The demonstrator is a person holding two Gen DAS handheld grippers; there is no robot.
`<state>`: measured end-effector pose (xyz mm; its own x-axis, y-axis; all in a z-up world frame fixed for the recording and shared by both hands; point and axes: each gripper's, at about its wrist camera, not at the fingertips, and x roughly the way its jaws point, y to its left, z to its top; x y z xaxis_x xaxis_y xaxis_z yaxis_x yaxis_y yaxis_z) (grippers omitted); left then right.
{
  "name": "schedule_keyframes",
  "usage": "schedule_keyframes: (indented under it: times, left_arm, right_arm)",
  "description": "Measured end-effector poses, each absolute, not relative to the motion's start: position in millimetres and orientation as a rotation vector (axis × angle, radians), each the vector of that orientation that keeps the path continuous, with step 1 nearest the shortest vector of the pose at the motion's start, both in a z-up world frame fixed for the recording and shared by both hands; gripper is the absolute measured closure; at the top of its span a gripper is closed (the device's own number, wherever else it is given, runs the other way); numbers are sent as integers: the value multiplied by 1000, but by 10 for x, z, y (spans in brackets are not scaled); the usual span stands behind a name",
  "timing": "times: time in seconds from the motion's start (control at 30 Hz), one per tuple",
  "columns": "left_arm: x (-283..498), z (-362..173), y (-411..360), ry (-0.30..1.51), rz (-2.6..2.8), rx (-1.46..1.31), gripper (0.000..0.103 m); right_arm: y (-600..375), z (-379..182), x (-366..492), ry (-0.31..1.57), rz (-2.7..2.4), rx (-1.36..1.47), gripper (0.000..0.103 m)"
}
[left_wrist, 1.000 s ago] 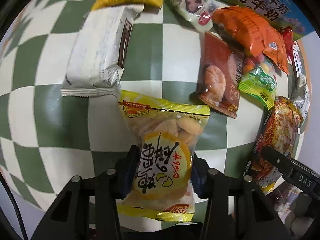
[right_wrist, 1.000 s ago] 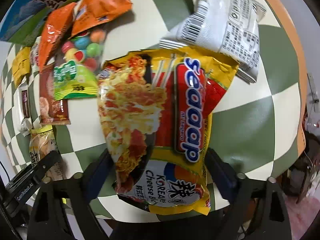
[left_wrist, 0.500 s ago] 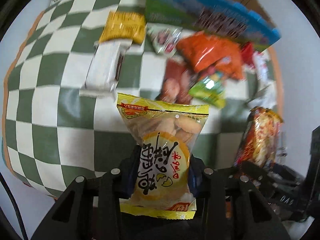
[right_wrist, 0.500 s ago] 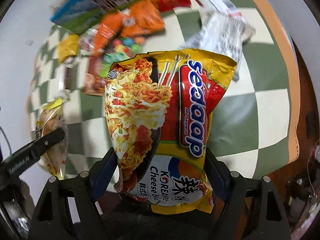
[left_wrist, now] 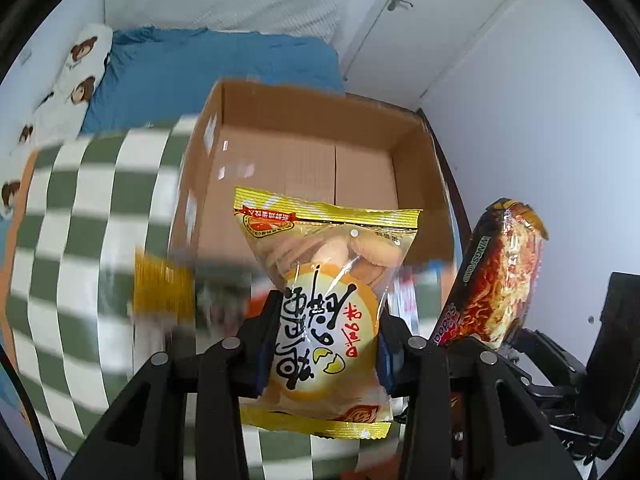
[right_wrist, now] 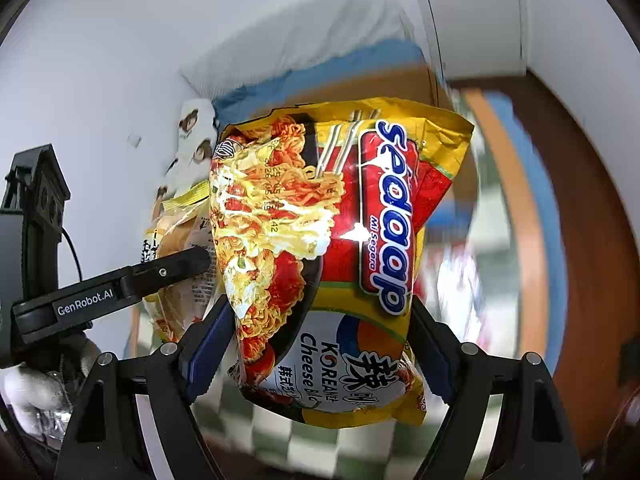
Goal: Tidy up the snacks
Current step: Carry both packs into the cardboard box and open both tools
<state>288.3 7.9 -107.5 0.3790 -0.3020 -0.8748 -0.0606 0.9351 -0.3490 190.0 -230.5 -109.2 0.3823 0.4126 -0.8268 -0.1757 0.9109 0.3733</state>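
A yellow biscuit packet [left_wrist: 326, 312] was gripped by the closed fingers [left_wrist: 266, 336] of the left gripper [left_wrist: 324, 344], low in the centre of the left wrist view. Behind it, an open cardboard box [left_wrist: 304, 152] was seen on the chequered worktop [left_wrist: 80, 216]. A Sedaap noodle packet [right_wrist: 332, 256] was clamped between the wide-set fingers [right_wrist: 208, 340] of the right gripper [right_wrist: 320, 352], filling the centre of the right wrist view. A blue bed [left_wrist: 208, 64] was visible at upper left.

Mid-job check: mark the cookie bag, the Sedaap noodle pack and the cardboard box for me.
cookie bag [left_wrist: 328, 320], left wrist view, on its round yellow label between the pads.
Sedaap noodle pack [right_wrist: 332, 240], right wrist view, on its printed front, mid-pack.
cardboard box [left_wrist: 296, 164], left wrist view, on its bare inner back wall.
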Motion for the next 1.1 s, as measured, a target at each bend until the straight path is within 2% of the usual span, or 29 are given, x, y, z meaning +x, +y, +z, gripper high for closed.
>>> schedule_keyframes:
  times: [0.1,0.3,0.5,0.8,0.87,0.9,0.93,0.97,1.1]
  left_arm:
    - [3437,-1168,101,1210,-131,-369,65]
    - [4355,-1723,178,1333,-62,-412,65]
    - [4802,-2249,242,1450,-35,-456,65]
    - [5080,-2611,175,1515,-16,-395,64]
    - [5071,-2597,150,1498,-18,-367,52]
    - [5068,-2585,143,1491,-21,-355,45]
    - [5060,-2566,127,1486,-18,-332,26]
    - [5051,-2533,111,1475,-10,-304,16]
    - [4978,-2388,97,1422,-2,-252,16]
  right_arm:
    - [-2250,-1113,2497,1119,376,209,18]
    - [-1954,-1646,3663,1233,354,138,18]
    - [-1697,-2233,4353,1352,324,81,18]
    - [-1479,-3015,4821,1493,289,64,16]
    - [-1384,-3058,4885,1485,277,22,13]
    - [-1379,-3071,4911,1482,268,7,7]
    - [-1382,-3069,4921,1485,265,7,6]
    - [-1389,-3073,4929,1485,268,6,6]
    - [-1458,-3041,4911,1466,259,-4,6]
